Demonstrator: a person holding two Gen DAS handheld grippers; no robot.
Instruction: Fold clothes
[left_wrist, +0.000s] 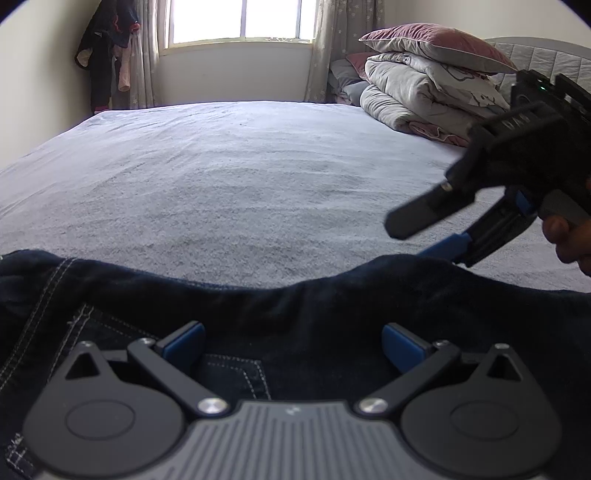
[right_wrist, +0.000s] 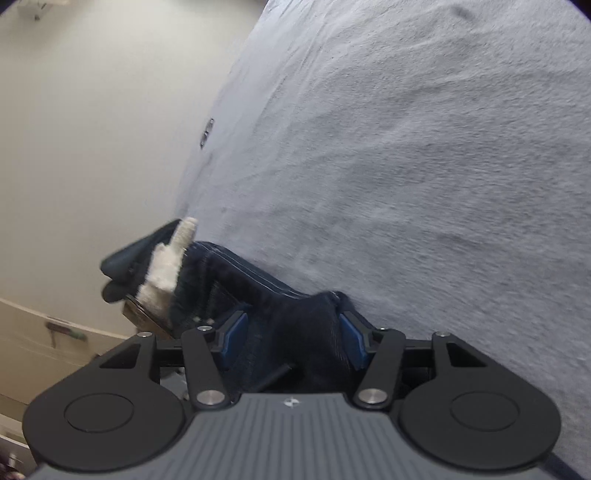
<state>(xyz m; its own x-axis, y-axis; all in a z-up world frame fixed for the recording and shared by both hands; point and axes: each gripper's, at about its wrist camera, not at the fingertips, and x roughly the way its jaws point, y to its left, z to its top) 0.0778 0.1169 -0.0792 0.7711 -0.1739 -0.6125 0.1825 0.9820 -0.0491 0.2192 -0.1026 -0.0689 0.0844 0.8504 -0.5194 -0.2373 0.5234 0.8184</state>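
Observation:
Dark blue jeans (left_wrist: 332, 306) with pale stitching lie along the near edge of the grey bed (left_wrist: 240, 177). My left gripper (left_wrist: 293, 332) hovers over them, its blue pads (left_wrist: 184, 343) wide apart, open, with denim lying under and between them. From the right comes my right gripper (left_wrist: 410, 240), its lower blue finger at a raised fold of the jeans' far edge. In the right wrist view the right gripper (right_wrist: 291, 325) is shut on a bunched fold of the jeans (right_wrist: 295, 332), which fills the gap between both pads. A white fleecy patch (right_wrist: 166, 269) shows at the jeans' blurred far end.
Folded quilts and a pink pillow (left_wrist: 424, 85) are piled at the bed's far right by the headboard. Clothes (left_wrist: 107, 55) hang in the far left corner beside the window (left_wrist: 240, 22). A hand (left_wrist: 565, 240) holds the right gripper. A pale wall (right_wrist: 92, 129) runs along the bed's side.

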